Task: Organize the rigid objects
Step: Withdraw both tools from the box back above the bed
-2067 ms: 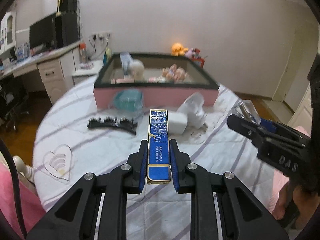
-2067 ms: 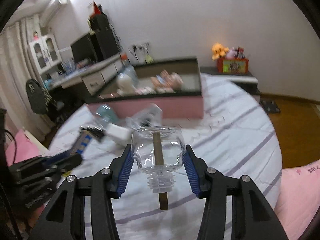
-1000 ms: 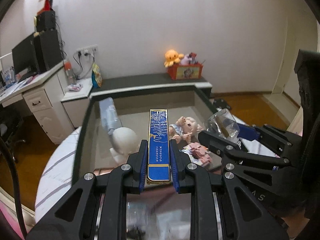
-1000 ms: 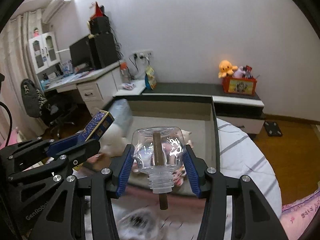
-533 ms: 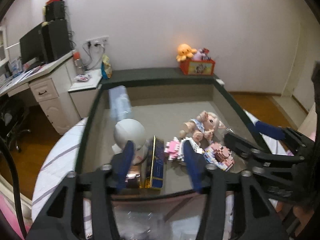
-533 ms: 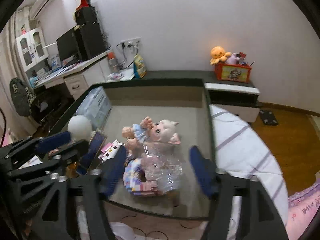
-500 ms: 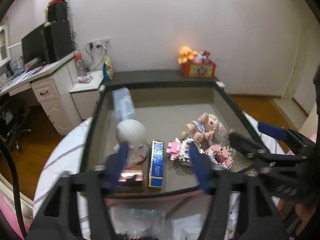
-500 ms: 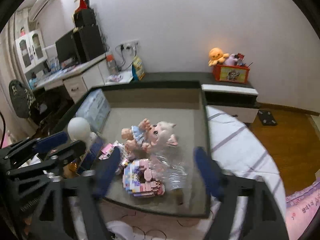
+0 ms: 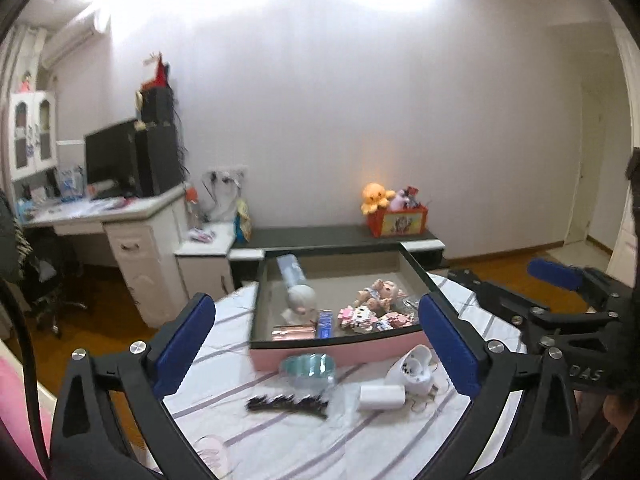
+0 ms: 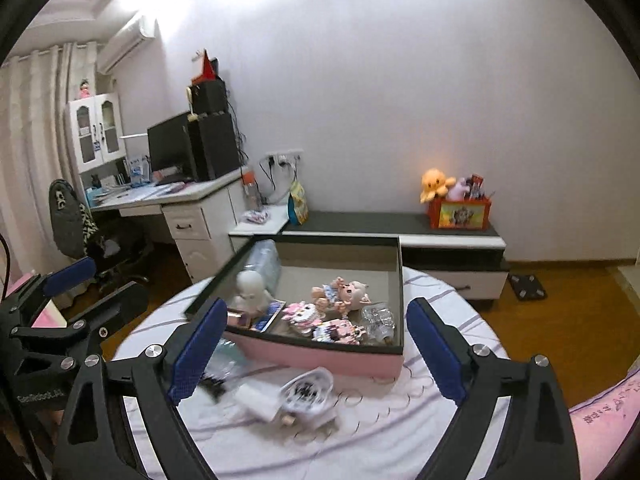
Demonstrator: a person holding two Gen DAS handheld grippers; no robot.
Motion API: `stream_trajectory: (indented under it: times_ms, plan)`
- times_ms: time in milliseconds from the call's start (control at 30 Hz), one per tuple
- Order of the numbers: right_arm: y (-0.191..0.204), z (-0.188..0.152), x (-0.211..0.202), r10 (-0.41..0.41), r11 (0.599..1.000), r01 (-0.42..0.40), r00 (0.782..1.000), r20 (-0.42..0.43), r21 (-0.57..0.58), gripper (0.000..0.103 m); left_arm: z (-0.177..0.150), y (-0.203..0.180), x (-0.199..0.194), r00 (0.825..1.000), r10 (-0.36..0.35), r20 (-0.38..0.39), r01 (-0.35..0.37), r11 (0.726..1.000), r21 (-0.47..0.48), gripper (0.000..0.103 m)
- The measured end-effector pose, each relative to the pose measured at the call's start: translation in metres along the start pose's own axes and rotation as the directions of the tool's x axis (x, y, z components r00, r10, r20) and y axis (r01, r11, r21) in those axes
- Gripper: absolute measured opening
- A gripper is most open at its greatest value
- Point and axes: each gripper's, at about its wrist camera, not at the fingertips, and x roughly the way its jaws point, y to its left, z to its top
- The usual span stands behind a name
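Note:
A pink box [image 9: 336, 354] with a dark rim stands on the white striped round table [image 9: 304, 436]. Inside lie a blue and gold flat box [image 9: 325, 325], a clear glass bottle [image 10: 378, 318], a doll [image 10: 346, 290], pink brick toys [image 10: 316, 320] and a white round figure [image 9: 300, 300]. My left gripper [image 9: 316, 348] is open and empty, above the table in front of the box. My right gripper [image 10: 316, 354] is open and empty, also back from the box. On the table lie a black hair clip [image 9: 286, 404], a teal bowl [image 9: 307, 368], a white charger [image 9: 380, 397] and a white bag [image 10: 306, 392].
A white desk [image 9: 132, 236] with a monitor stands left. A low dark shelf [image 10: 392, 220] carries an orange toy box [image 10: 458, 210] behind the table. Wooden floor lies to the right. A pink pillow [image 10: 604, 420] sits at the right edge.
Both grippers let go of the blue box and the glass bottle into the pink box, opened wide and pulled back and up from it.

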Motion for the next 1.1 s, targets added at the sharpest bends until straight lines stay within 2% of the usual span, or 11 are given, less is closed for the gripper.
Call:
stream_trajectory:
  times_ms: [33,67,133,200,333,433,567,733,833,1100]
  plan:
    - [0.004,-0.001,-0.009,-0.007,1.000,0.008,1.000,0.015,-0.010,0.095,0.000,0.003,-0.013,1.000,0.011,0.018,-0.011,1.000,-0.006,0.103]
    - [0.009,-0.002,-0.023,-0.037,0.999,0.038,0.999,0.036,-0.025,0.103,0.000,0.005,-0.023,0.999,0.025,0.032,-0.024,1.000,-0.017,0.103]
    - [0.015,-0.003,-0.045,-0.068,0.997,0.072,0.994,0.082,-0.040,0.103,0.000,0.012,-0.045,0.998,0.026,0.051,-0.023,0.999,-0.047,0.103]
    - [0.020,-0.005,-0.064,-0.051,0.998,0.055,0.993,0.106,-0.032,0.103,-0.001,0.017,-0.062,0.998,-0.001,0.058,0.005,0.997,-0.076,0.103]
    - [0.038,-0.008,-0.099,-0.046,0.998,0.054,0.987,0.154,-0.043,0.103,-0.002,0.011,-0.097,0.995,-0.037,0.089,0.042,0.997,-0.062,0.103]
    - [0.053,-0.011,-0.118,-0.034,0.996,0.048,0.983,0.178,-0.071,0.103,-0.005,0.007,-0.121,0.993,0.003,0.115,0.002,0.999,-0.045,0.103]
    - [0.063,-0.015,-0.147,-0.031,0.995,0.052,0.974,0.224,-0.090,0.103,-0.005,0.008,-0.149,0.989,-0.002,0.148,0.009,0.999,-0.041,0.103]
    - [0.073,-0.017,-0.171,-0.035,0.991,0.069,0.962,0.272,-0.117,0.103,-0.002,0.004,-0.169,0.981,0.016,0.194,-0.011,1.000,-0.027,0.103]
    - [0.073,-0.017,-0.177,-0.016,0.992,0.050,0.959,0.282,-0.114,0.103,-0.003,0.002,-0.175,0.978,0.022,0.206,-0.016,0.999,-0.029,0.103]
    - [0.074,-0.019,-0.183,-0.024,0.992,0.061,0.955,0.295,-0.115,0.103,-0.004,-0.001,-0.175,0.978,0.027,0.206,-0.021,0.999,-0.030,0.103]
